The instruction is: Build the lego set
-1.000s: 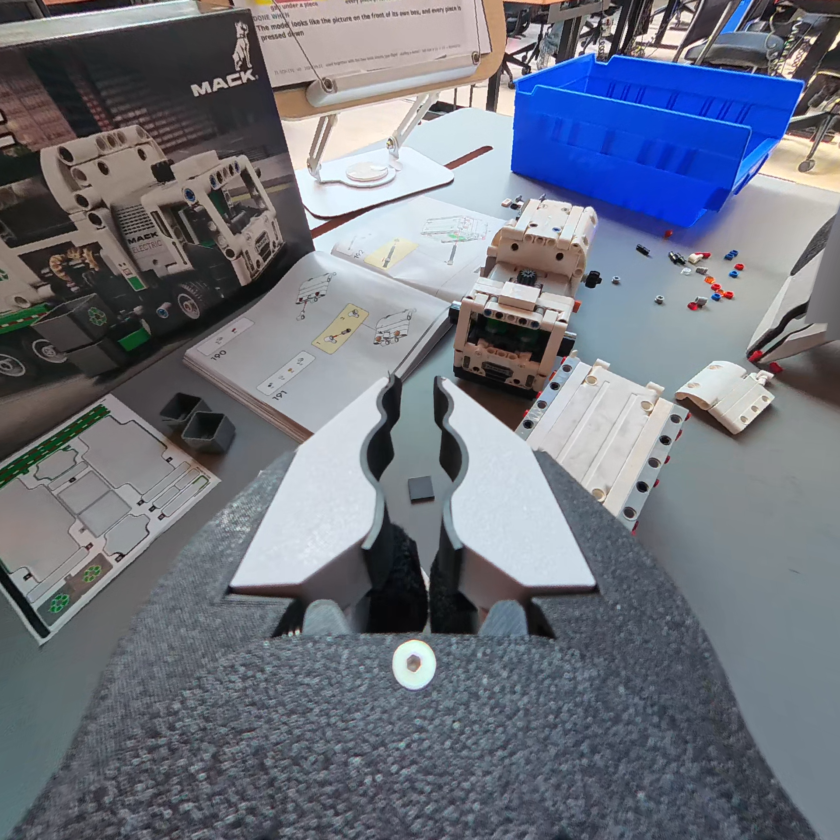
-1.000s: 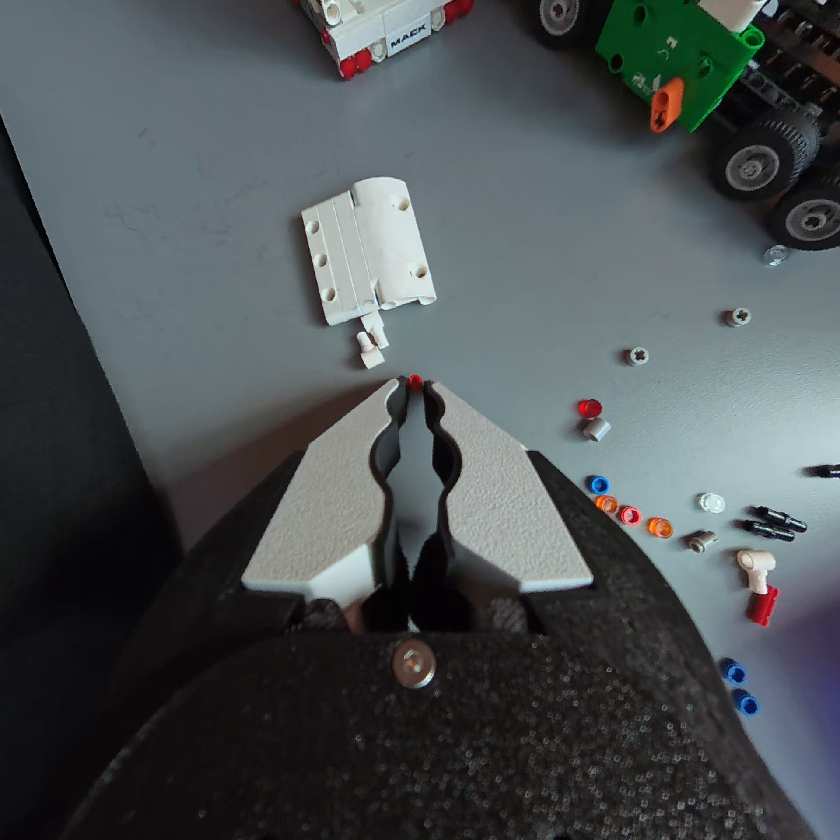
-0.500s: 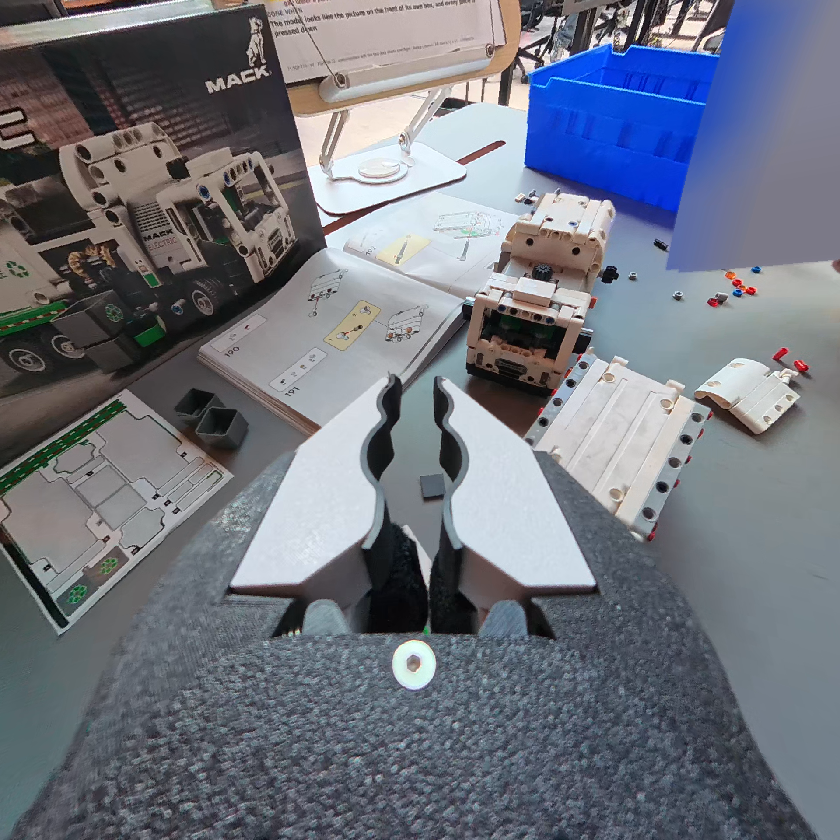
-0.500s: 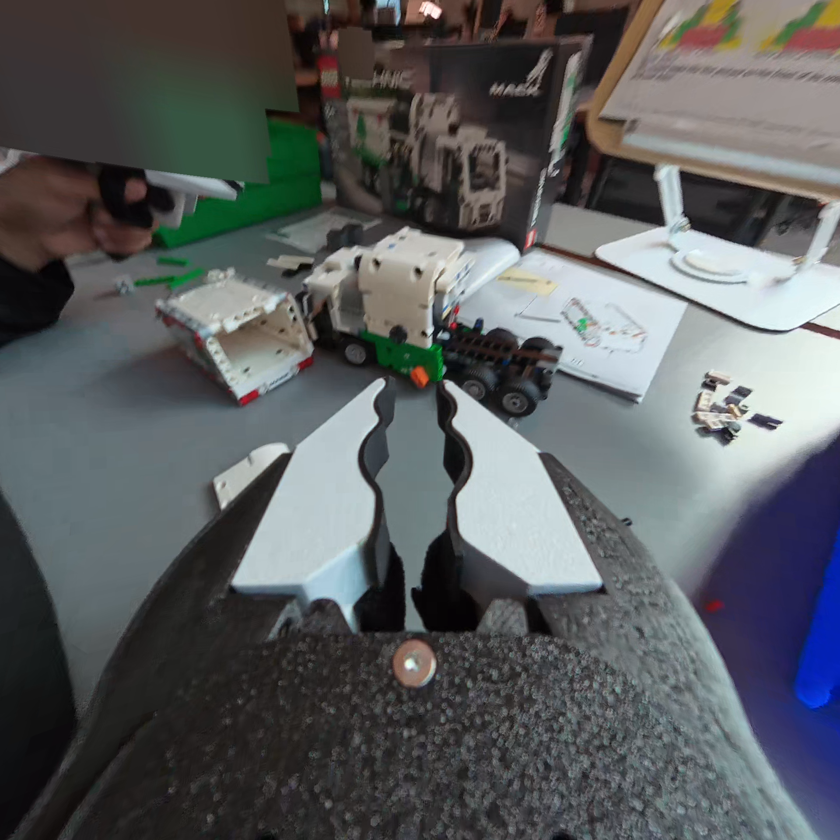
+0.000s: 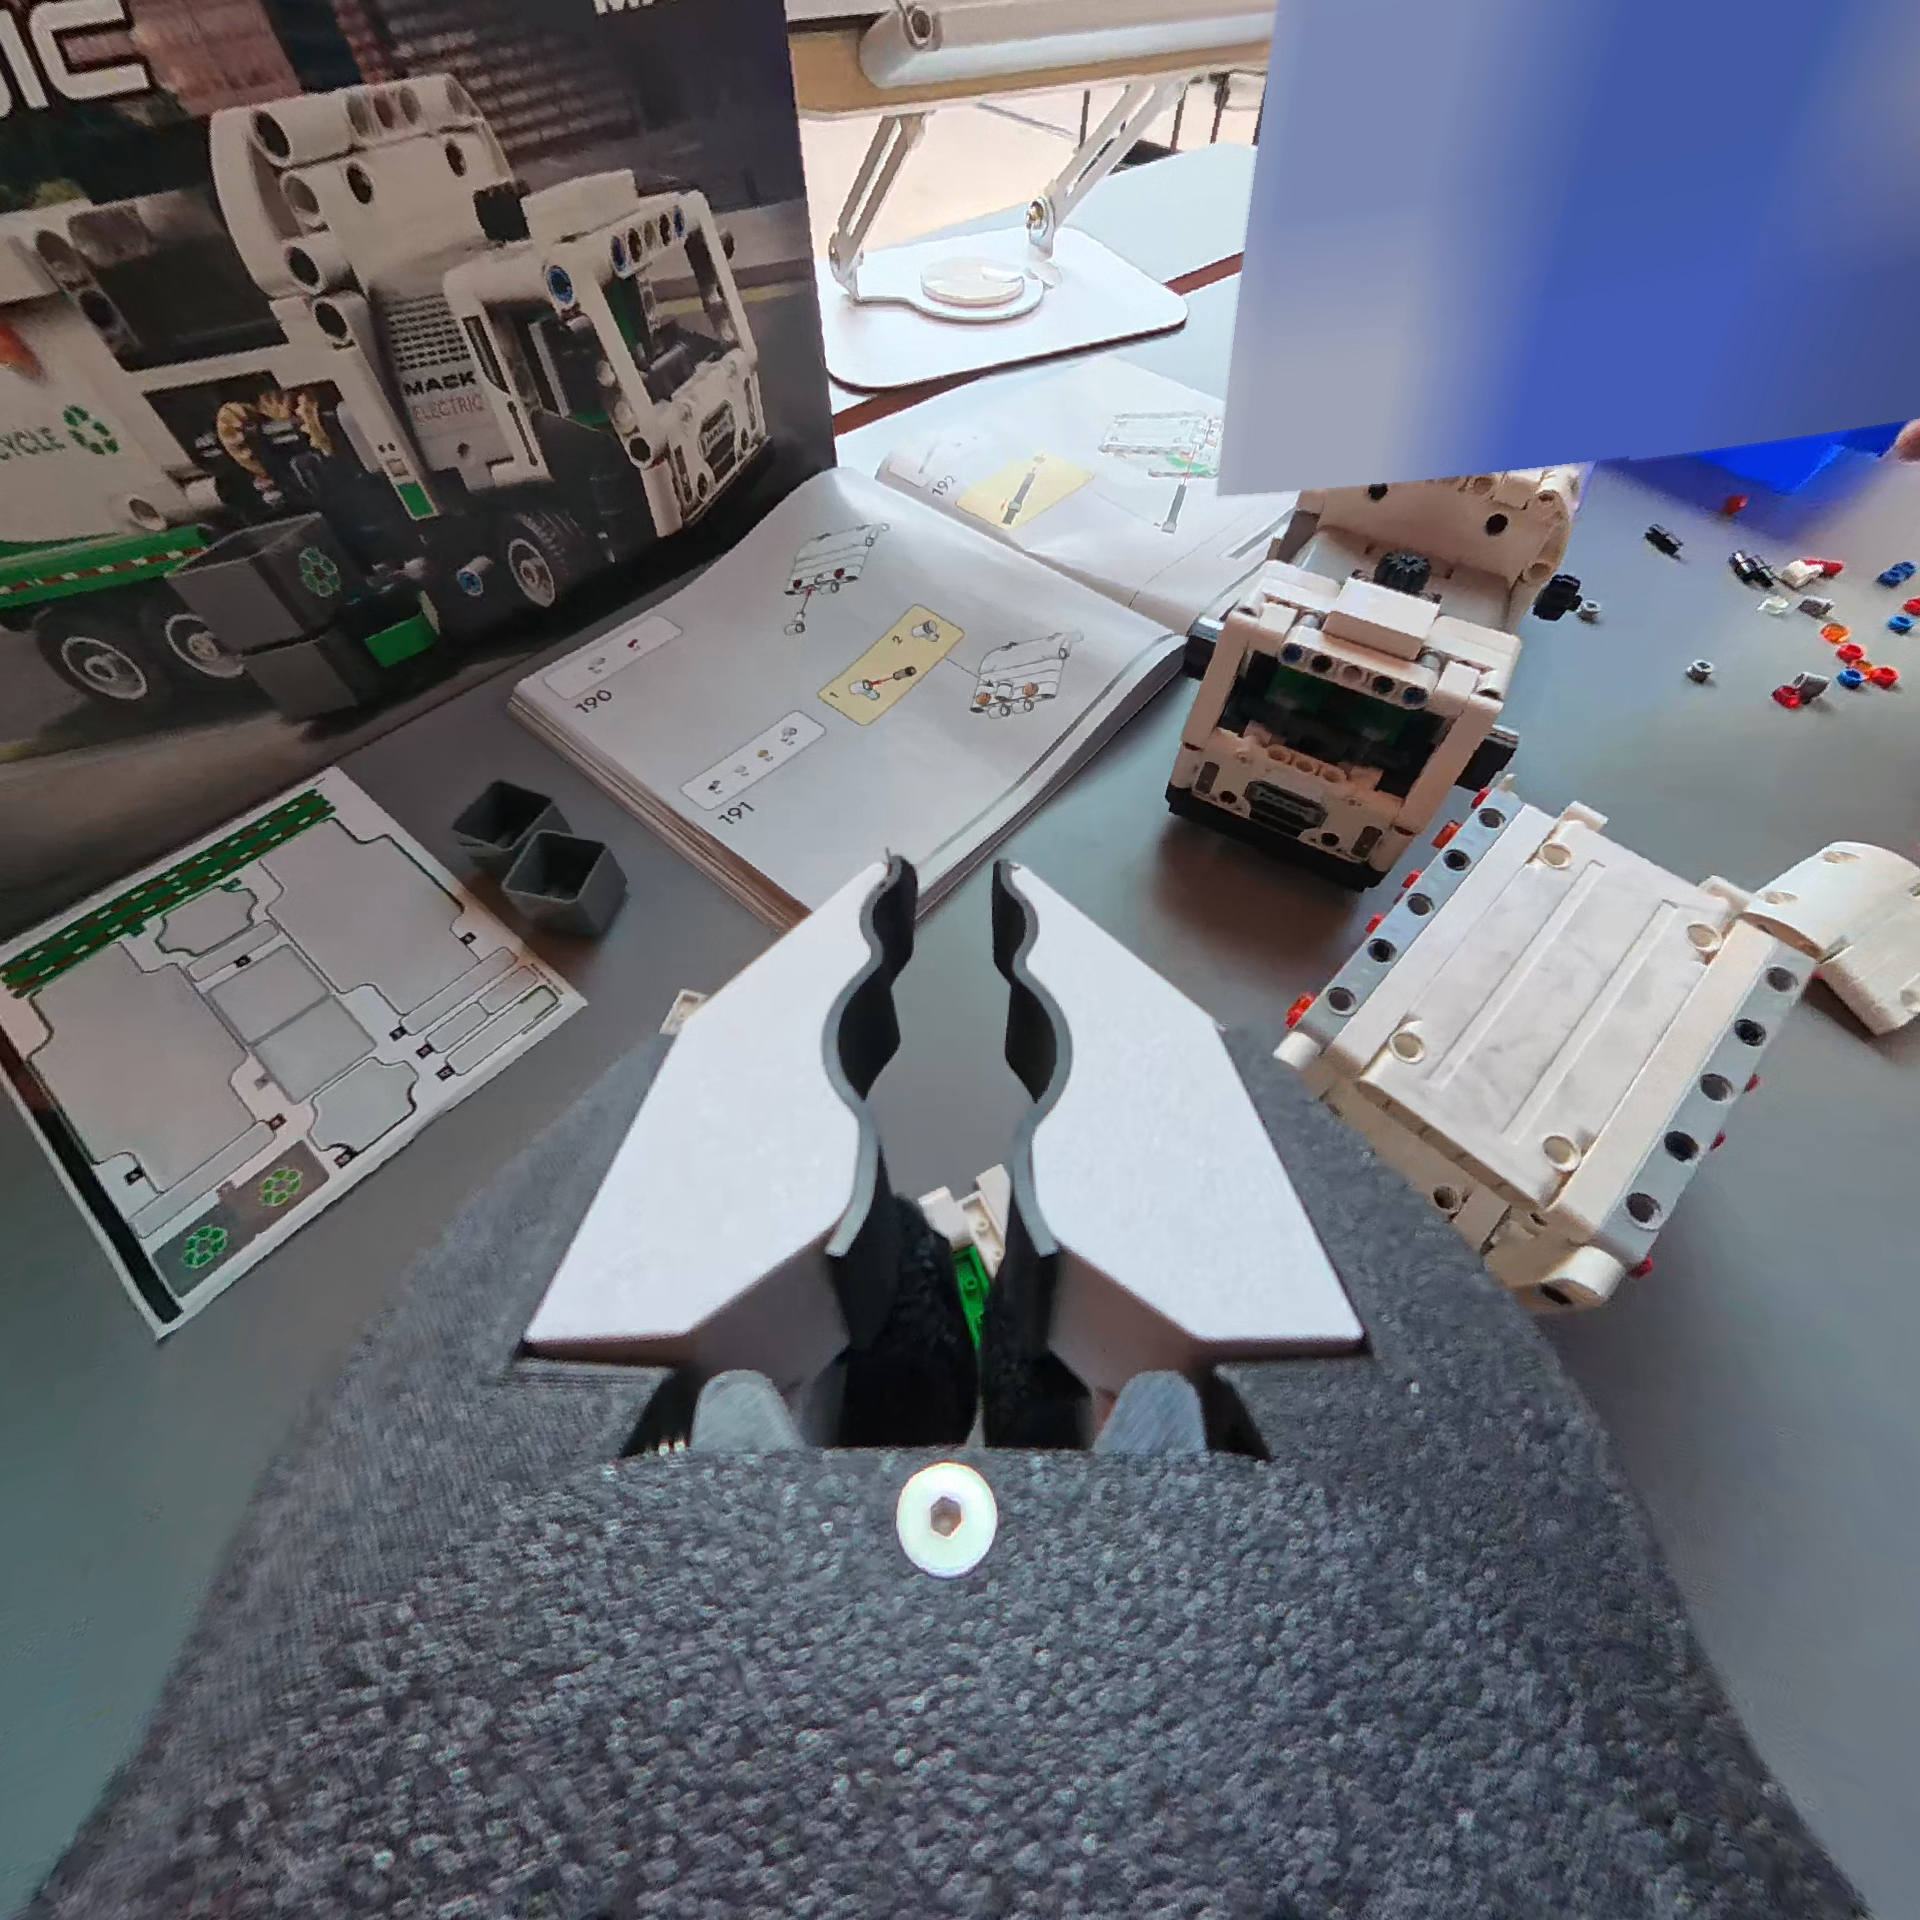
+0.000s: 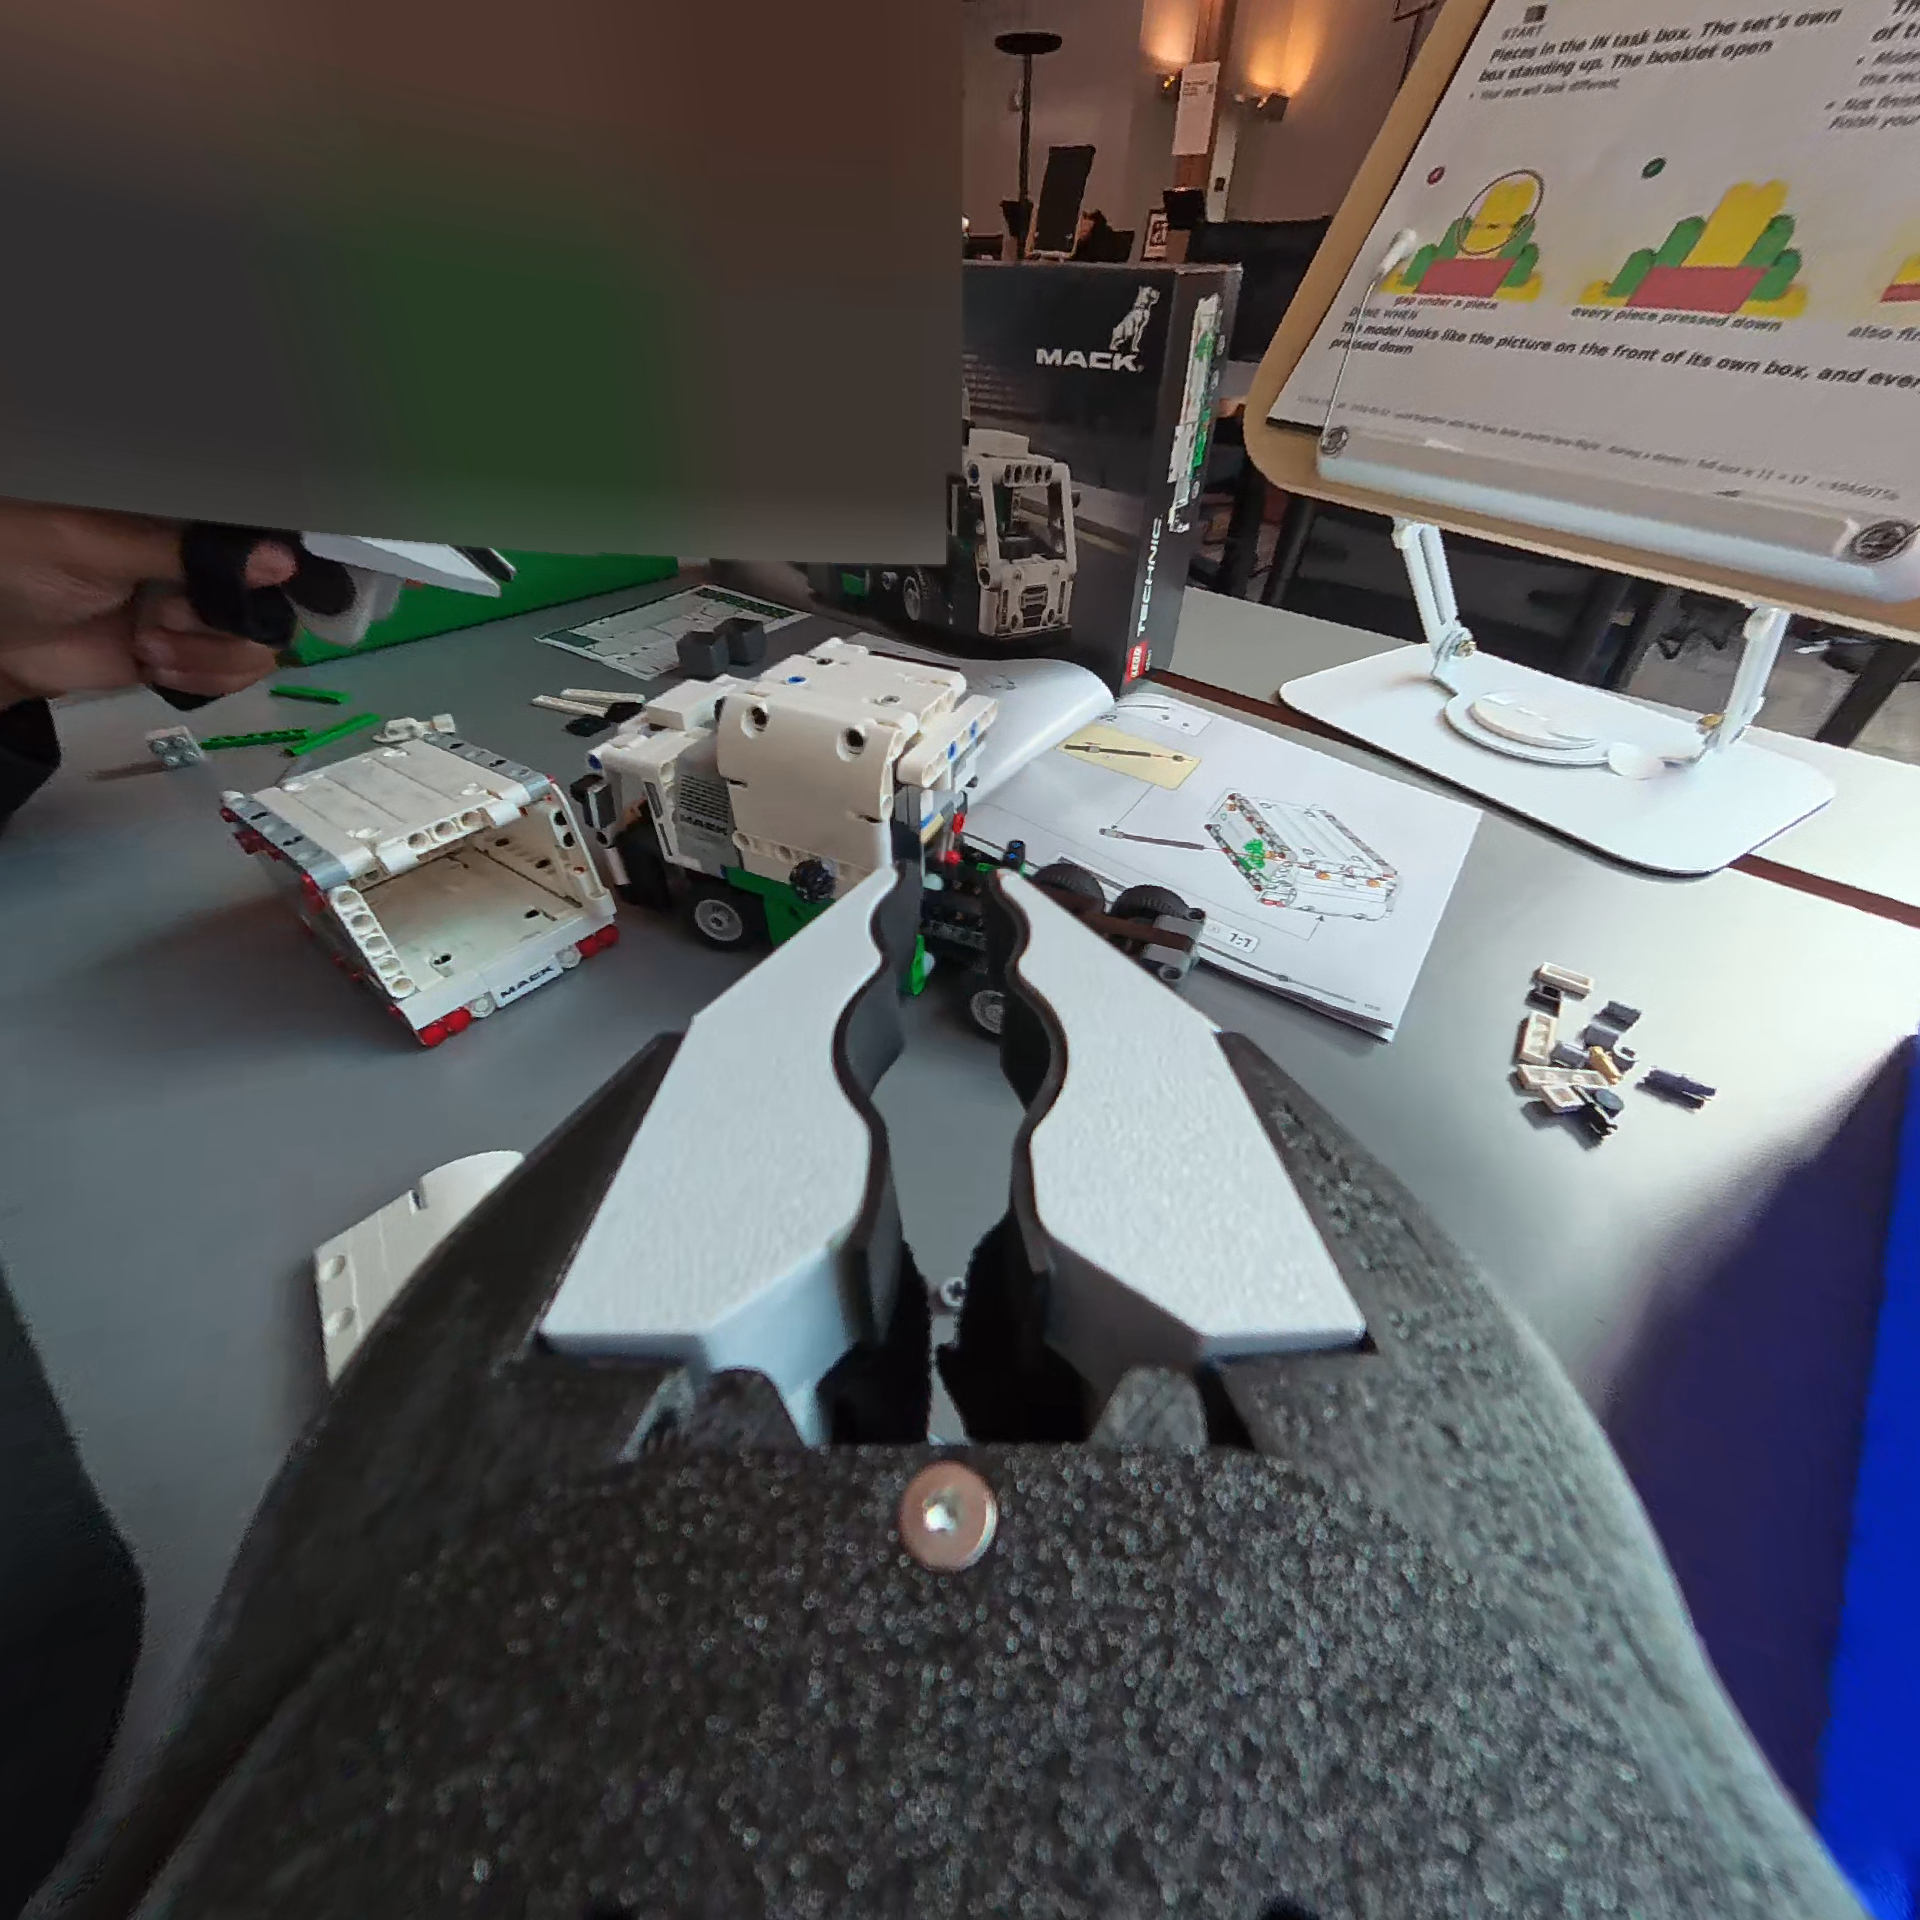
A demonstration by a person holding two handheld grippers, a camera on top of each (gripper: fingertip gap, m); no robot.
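My left gripper (image 5: 945, 883) is open and empty, low over the grey table (image 5: 1558, 1558), in front of the open instruction booklet (image 5: 862, 665). The white truck cab (image 5: 1340, 707) stands to its right, with the white body shell (image 5: 1527, 1049) and a curved white panel (image 5: 1860, 925) nearer. My right gripper (image 6: 951, 883) is open and empty, pointing level at the truck (image 6: 790, 800) on its green-and-black chassis. The body shell (image 6: 416, 883) lies open on its side left of the truck. The curved panel (image 6: 405, 1236) lies by my left finger. A hand holds the left gripper (image 6: 416, 566) at far left.
The set's box (image 5: 395, 364) stands at the back, with a sticker sheet (image 5: 249, 1029) and two grey bins (image 5: 540, 862) before it. Small studs and pins (image 5: 1839, 644) lie scattered at right. A parts pile (image 6: 1579, 1049), a paper stand (image 6: 1558, 769) and a blue bin (image 6: 1881, 1455) are on the right. There is about 30 cm between the tips of the two grippers. Measured from the fingertips, the curved white panel (image 5: 1860, 925) is 15 cm or so from the right gripper and 25 cm from the left.
My right gripper has swung up from looking down at the table to face the truck; the red stud at its tips is gone and the jaws stand wider. My left gripper moved in toward the booklet.
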